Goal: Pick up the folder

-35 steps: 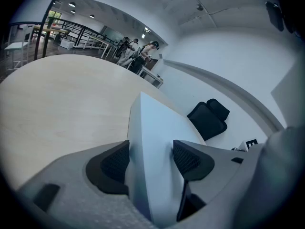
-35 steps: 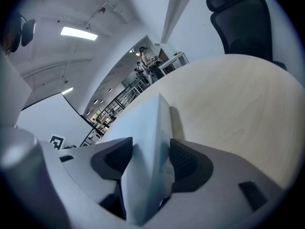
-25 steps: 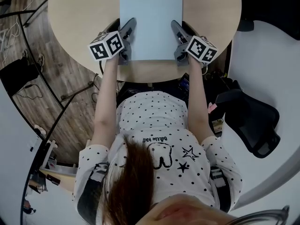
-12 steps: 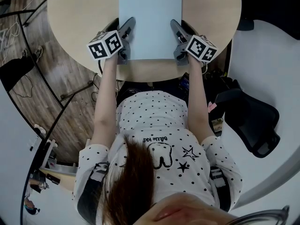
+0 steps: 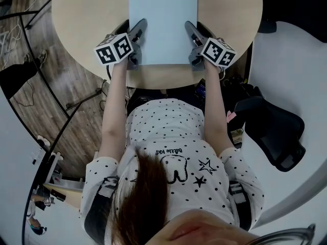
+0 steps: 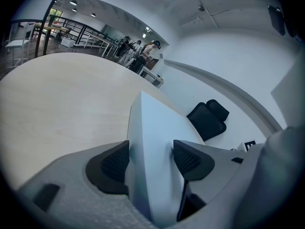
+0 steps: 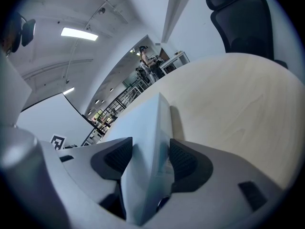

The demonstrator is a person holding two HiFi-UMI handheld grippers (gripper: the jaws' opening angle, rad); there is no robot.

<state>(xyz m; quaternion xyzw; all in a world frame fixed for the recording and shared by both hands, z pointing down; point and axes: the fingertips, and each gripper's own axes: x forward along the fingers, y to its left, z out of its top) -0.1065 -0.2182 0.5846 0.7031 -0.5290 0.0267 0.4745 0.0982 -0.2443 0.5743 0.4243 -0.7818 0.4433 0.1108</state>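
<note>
A pale blue folder lies flat over the round light-wood table, its near edge close to the table's front rim. My left gripper holds its left edge and my right gripper its right edge. In the left gripper view the folder fills the gap between the dark pads, which rest against it. The right gripper view shows the same: the folder's edge wedged between both pads. Whether the folder is raised off the table I cannot tell.
A black office chair stands at the person's right, beside a white curved wall. Cables and a stand lie on the wooden floor at the left. Several people stand far off across the room.
</note>
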